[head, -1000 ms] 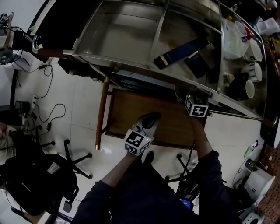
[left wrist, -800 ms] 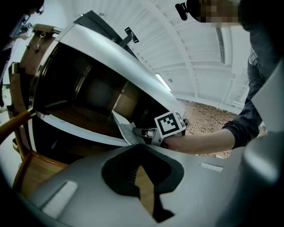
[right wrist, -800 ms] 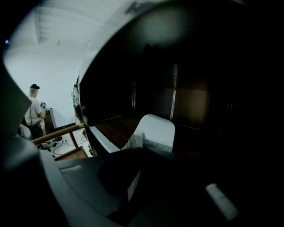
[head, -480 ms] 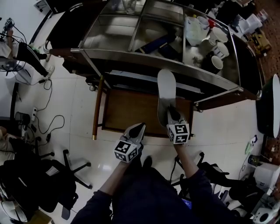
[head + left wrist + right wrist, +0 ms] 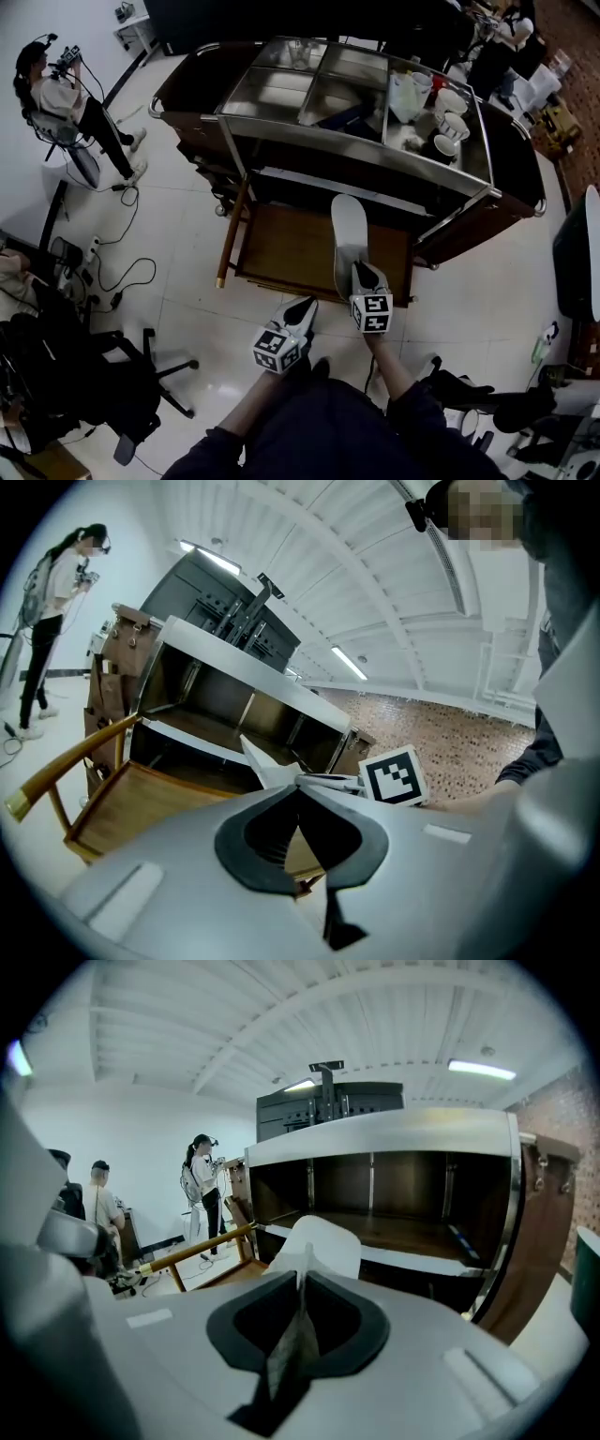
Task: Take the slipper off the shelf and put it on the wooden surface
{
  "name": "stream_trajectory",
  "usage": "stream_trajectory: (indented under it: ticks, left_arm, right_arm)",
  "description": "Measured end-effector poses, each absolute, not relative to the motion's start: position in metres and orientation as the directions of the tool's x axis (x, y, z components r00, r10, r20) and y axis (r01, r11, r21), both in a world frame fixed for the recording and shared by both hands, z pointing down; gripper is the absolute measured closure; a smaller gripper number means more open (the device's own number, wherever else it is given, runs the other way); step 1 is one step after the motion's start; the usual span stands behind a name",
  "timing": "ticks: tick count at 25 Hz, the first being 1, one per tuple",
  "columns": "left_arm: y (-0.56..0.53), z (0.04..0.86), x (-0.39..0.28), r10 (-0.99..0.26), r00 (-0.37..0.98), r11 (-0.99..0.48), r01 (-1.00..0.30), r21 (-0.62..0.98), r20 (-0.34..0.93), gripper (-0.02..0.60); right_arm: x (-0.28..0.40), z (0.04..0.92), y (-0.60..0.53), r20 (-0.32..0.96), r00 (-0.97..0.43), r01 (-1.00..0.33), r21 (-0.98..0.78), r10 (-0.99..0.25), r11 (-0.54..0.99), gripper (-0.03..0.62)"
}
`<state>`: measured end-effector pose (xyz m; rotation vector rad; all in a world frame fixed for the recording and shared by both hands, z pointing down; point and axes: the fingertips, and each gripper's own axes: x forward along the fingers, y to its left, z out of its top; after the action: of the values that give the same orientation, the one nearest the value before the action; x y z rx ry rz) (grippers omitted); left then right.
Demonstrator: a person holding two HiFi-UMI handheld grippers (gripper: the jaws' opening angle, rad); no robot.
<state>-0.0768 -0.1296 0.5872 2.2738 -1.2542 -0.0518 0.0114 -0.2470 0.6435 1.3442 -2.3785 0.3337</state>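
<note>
A white slipper (image 5: 349, 230) hangs sole-up over the wooden surface (image 5: 281, 248) in front of the steel shelf cart (image 5: 361, 155). My right gripper (image 5: 360, 271) pinches its near end. In the right gripper view a thin edge of the slipper (image 5: 323, 1244) sits between the jaws of the right gripper (image 5: 301, 1283), and those jaws are opening slightly. The left gripper (image 5: 307, 303) is shut with nothing in it, just off the wood's front edge. From the left gripper view, the left gripper (image 5: 298, 782) points at the slipper (image 5: 263, 762) and the wooden surface (image 5: 141, 803).
Cups and a plastic bag (image 5: 436, 112) crowd the cart top at the right. A curved wooden rail (image 5: 232, 230) borders the wood's left side. A person (image 5: 75, 94) sits at the far left; cables (image 5: 112, 272) and an office chair (image 5: 141, 366) are on the floor.
The right gripper reached into the shelf, then drew the white slipper out and back over the wooden surface. The left gripper stayed low near the front edge. The view pulled back.
</note>
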Motion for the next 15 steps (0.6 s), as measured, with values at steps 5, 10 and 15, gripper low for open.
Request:
stream_trajectory:
  ticks: [5,10,15]
  left_arm:
    - [-0.1,0.572,-0.081,-0.825,0.534,-0.409,-0.79,0.457,0.185,0.578]
    - [-0.081,0.561,-0.08,-0.829,0.536,-0.422,-0.788,0.448,0.162,0.578]
    - [-0.042,0.556,-0.06,-0.814,0.558,-0.451,-0.781,0.432,0.159,0.578]
  right_arm:
    - [0.013,0.606,-0.232,0.355,-0.482,-0.858,-0.005,-0.801,0.514,0.557]
    - [0.021,0.588,-0.2,0.334,-0.503,-0.85,-0.022,-0.797,0.527,0.559]
    - [0.033,0.586,-0.119,0.334,-0.546,-0.827,-0.073,-0.768,0.557,0.565]
